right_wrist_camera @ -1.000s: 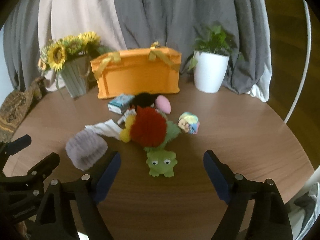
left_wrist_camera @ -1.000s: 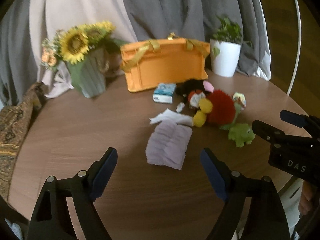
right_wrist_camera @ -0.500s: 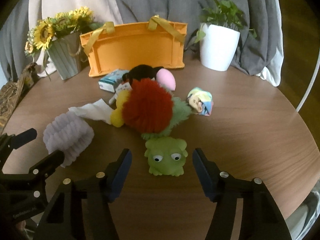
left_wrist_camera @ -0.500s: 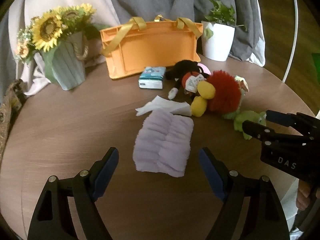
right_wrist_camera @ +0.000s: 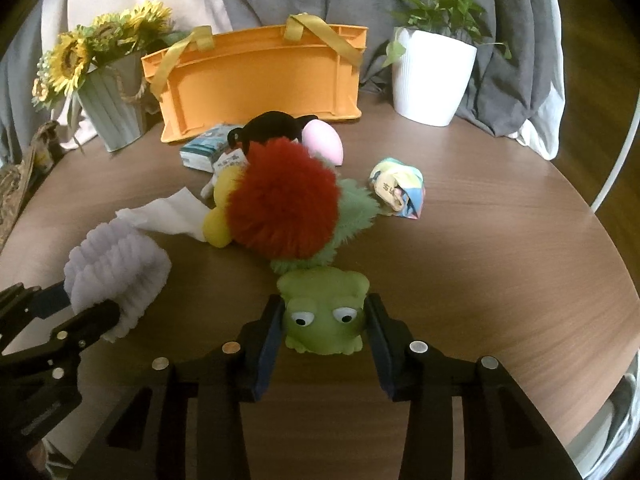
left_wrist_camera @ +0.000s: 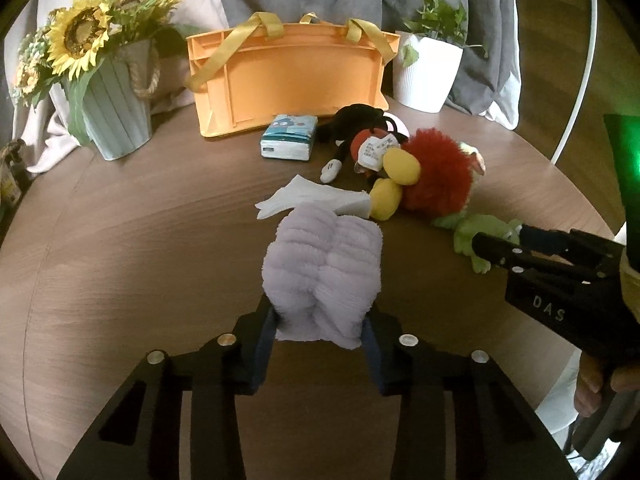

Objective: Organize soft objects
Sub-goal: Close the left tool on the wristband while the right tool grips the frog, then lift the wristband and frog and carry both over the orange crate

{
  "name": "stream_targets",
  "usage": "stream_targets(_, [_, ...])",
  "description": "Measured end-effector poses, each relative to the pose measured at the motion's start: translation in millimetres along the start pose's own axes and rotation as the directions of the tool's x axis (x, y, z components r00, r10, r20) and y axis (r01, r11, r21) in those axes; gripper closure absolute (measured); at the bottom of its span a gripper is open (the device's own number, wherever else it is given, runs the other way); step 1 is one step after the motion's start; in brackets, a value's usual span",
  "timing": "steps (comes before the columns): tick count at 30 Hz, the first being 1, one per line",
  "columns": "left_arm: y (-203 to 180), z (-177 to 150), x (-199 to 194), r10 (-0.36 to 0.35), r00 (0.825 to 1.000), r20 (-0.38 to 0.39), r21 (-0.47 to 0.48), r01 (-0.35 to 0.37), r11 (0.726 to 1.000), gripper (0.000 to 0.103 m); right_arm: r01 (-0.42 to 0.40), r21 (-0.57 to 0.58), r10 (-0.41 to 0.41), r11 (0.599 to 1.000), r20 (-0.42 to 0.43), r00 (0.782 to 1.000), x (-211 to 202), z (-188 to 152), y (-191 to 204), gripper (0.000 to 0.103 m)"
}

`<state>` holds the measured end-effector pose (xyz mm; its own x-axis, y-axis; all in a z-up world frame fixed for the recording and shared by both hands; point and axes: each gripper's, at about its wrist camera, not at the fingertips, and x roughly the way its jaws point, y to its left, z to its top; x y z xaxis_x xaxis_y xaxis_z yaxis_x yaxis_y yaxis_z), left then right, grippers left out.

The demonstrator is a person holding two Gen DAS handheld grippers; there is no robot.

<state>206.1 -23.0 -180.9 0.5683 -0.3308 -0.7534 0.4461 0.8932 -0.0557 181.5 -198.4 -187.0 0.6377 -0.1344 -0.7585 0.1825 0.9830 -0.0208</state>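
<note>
A fluffy lilac cloth point(left_wrist_camera: 324, 268) lies on the round wooden table, and my left gripper point(left_wrist_camera: 320, 324) is closing on its near end, the pads pressing into its sides and bunching it. From the right wrist view the same lilac cloth point(right_wrist_camera: 116, 268) shows at the left. A green frog toy point(right_wrist_camera: 324, 316) sits squeezed between the pads of my right gripper point(right_wrist_camera: 325, 320), whose jaws are closing on it. Behind the frog lie a red fluffy plush point(right_wrist_camera: 284, 200) with yellow parts, a black plush point(right_wrist_camera: 272, 124), a pink soft piece point(right_wrist_camera: 322, 144) and a pastel bundle point(right_wrist_camera: 398, 188).
An orange crate point(left_wrist_camera: 288, 80) with yellow handles stands at the back of the table. A sunflower vase point(left_wrist_camera: 108, 112) is at the left, a white plant pot point(left_wrist_camera: 428, 72) at the right. A tissue pack point(left_wrist_camera: 288, 142) and white tissue point(left_wrist_camera: 316, 200) lie mid-table.
Both grippers came down and forward, then closed: the left jaws now pinch the lilac cloth, bunching it, and the right jaws now squeeze the green frog.
</note>
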Motion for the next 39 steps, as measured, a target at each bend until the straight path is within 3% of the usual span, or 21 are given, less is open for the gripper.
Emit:
stream_targets(11, [6, 12, -37, -0.058, 0.997, 0.042, 0.025, 0.057, 0.998, 0.073, -0.023, 0.03, 0.024, 0.999, -0.014, 1.0, -30, 3, 9, 0.061])
stream_targets(22, [27, 40, -79, -0.079, 0.982, 0.174, 0.044, 0.072, 0.996, 0.073, -0.033, 0.049, 0.028, 0.998, 0.108, 0.994, -78, 28, 32, 0.061])
stream_targets(32, [32, 69, -100, -0.041, 0.965, 0.257, 0.015, 0.038, 0.999, 0.073, -0.071, 0.037, 0.06, 0.997, 0.232, 0.971, -104, 60, 39, 0.061])
stream_targets(39, [26, 93, -105, 0.037, 0.949, 0.313, -0.049, -0.023, 0.999, 0.073, -0.122, -0.023, 0.124, 0.992, 0.295, 0.948, -107, 87, 31, 0.061])
